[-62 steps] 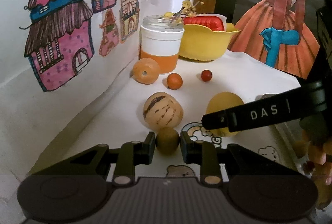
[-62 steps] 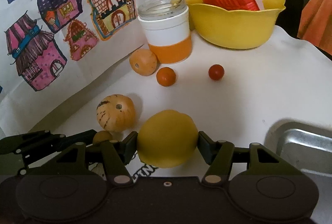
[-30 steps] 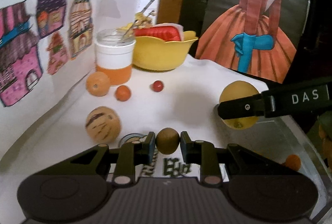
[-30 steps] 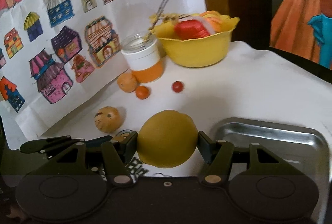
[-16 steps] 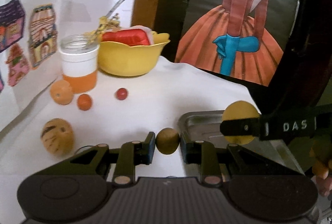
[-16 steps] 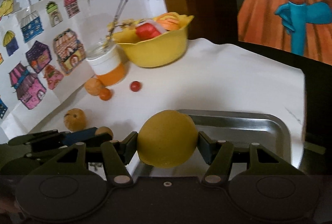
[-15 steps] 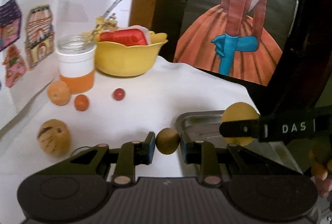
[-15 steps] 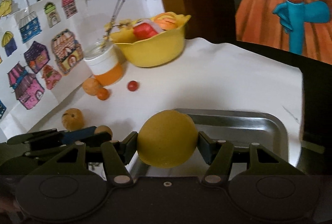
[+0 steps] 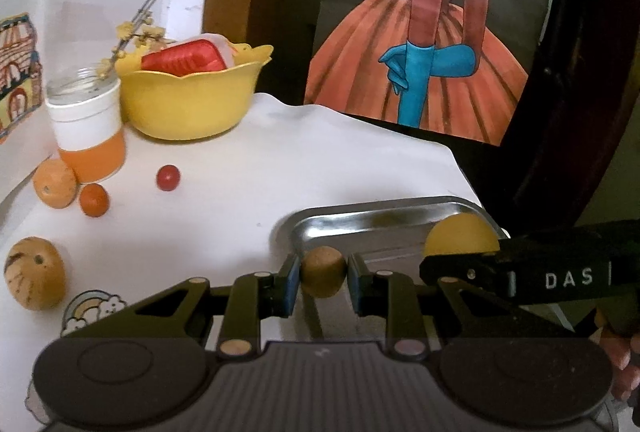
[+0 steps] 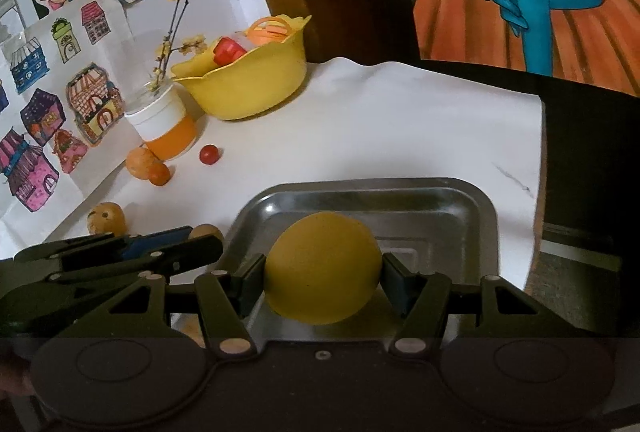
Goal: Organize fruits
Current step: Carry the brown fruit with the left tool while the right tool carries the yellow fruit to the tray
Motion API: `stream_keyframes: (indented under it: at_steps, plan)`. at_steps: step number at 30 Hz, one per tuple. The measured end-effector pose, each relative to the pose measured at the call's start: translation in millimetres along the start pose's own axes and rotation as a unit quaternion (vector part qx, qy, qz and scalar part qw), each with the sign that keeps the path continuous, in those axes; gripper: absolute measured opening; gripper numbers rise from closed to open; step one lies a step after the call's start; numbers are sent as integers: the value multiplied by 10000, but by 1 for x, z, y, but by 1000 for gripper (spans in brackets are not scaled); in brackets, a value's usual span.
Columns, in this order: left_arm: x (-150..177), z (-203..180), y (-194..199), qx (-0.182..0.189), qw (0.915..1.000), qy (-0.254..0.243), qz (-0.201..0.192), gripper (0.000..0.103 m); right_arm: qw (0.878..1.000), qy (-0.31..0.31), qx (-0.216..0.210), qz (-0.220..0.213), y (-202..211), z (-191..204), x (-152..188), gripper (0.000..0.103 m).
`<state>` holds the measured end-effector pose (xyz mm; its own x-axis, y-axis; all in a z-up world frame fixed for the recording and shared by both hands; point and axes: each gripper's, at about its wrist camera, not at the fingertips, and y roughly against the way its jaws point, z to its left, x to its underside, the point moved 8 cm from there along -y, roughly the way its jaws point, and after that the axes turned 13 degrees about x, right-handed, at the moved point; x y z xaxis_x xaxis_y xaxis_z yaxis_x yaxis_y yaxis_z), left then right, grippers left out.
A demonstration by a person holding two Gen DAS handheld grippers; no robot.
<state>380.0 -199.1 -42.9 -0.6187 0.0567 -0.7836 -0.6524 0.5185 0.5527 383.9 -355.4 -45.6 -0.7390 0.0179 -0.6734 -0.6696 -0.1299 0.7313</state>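
left claw (image 9: 323, 271) clamped on small brown fruit (image 9: 323, 270) | right claw (image 10: 322, 279) clamped on yellow fruit (image 10: 322, 268) (above tray (image 10: 486, 208))

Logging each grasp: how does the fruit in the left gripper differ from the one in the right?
The brown fruit in the left gripper is small and dull; the yellow fruit in the right gripper is far bigger, bright, forcing wider jaws. Yellow hangs over the metal tray; brown by its edge. Both roundish, clamped.

The white capital letters "DAS" are printed on the side of the black two-finger right gripper (image 9: 460, 252), seen in the left wrist view. No other text, number or brand can be read.
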Motion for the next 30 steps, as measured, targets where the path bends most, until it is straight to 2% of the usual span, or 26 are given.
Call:
stream_keyframes:
  at_steps: [10, 30]
  plan:
    - [4, -4, -15, -22, 9999, -24, 116, 28, 10000, -38, 0, 28, 0, -13, 9, 63]
    - [7, -1, -20, -114, 9997, -5, 213, 28, 9999, -119, -18, 25, 2, -15, 14, 64]
